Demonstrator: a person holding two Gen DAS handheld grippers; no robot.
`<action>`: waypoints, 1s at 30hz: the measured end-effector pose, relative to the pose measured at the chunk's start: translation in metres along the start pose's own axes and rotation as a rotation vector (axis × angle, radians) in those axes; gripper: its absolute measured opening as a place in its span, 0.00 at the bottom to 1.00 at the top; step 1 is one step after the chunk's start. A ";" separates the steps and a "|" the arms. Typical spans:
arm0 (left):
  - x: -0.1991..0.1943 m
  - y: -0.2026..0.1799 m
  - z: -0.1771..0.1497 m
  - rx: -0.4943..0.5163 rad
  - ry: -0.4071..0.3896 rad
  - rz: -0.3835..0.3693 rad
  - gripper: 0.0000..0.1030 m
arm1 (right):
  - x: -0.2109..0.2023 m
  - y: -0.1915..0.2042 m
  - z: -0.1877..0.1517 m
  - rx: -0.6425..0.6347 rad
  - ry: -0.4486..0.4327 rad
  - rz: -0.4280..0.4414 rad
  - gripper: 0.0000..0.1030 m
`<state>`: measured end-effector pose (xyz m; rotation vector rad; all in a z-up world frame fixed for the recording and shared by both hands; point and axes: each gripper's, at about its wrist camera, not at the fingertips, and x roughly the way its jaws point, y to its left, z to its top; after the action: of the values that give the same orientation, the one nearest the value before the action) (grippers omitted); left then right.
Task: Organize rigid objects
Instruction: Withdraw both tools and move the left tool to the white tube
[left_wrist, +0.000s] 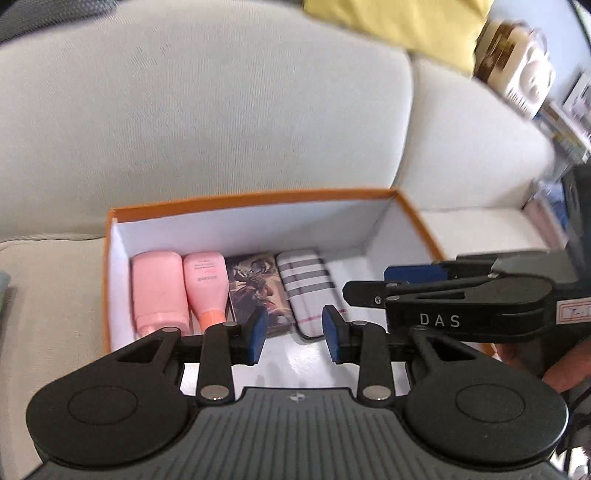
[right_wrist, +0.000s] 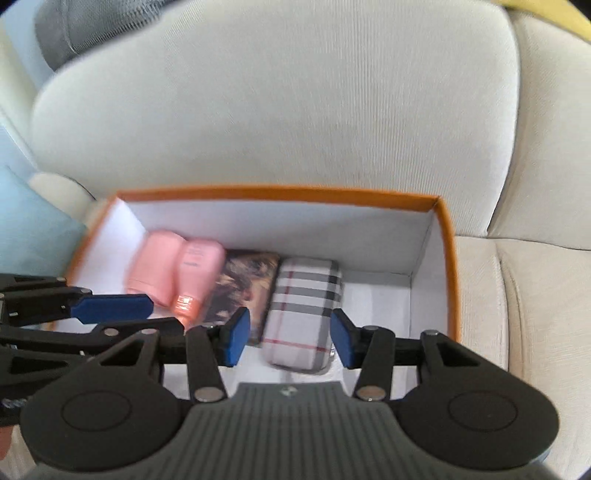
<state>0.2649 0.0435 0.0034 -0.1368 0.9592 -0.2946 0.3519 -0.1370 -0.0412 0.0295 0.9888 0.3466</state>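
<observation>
Your left gripper (left_wrist: 294, 338) hangs above the near edge of the orange box (left_wrist: 255, 197), pointing down into it. Its blue pads (left_wrist: 257, 338) stand partly apart with nothing between them; only the white box floor shows in the gap. Your right gripper (right_wrist: 289, 338) hangs beside it over the same near edge, its pads (right_wrist: 236, 338) set somewhat wider and equally empty. The checked case lies below that gap, on the floor of the box and clear of both pads.

Each gripper appears in the other's view: the right one crosses the right side of the left wrist view, the left one the left side of the right wrist view. A hand (left_wrist: 565, 369) shows at the right edge of the left wrist view, behind the right gripper.

The orange box sits on the seat of a pale sofa (left_wrist: 221, 110), its far wall against the back cushion. Its inside is white. Four items lie flat in a row on its floor, side by side and touching or nearly so:
- far left, a pink bottle (left_wrist: 159, 291), cap toward you;
- next, a second pink bottle (left_wrist: 205, 282) with an orange cap toward you;
- then a dark printed box (left_wrist: 258, 291);
- right of that, the checked case (right_wrist: 304, 314), grey and white with thin red lines.

The right-hand part of the box floor is bare. A yellow cushion (left_wrist: 399, 22) lies at the far right of the sofa back. Both views are slightly blurred.
</observation>
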 end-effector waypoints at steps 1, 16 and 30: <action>-0.012 -0.002 -0.005 0.002 -0.019 -0.004 0.37 | -0.009 0.001 -0.003 0.013 -0.015 0.011 0.48; -0.085 -0.032 -0.111 0.030 0.000 -0.081 0.37 | -0.111 0.035 -0.126 0.084 -0.124 0.035 0.47; -0.024 -0.012 -0.199 -0.454 0.330 -0.106 0.45 | -0.112 0.044 -0.242 0.136 0.077 -0.010 0.35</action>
<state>0.0858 0.0427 -0.0879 -0.5688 1.3402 -0.1952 0.0852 -0.1612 -0.0763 0.1353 1.0876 0.2720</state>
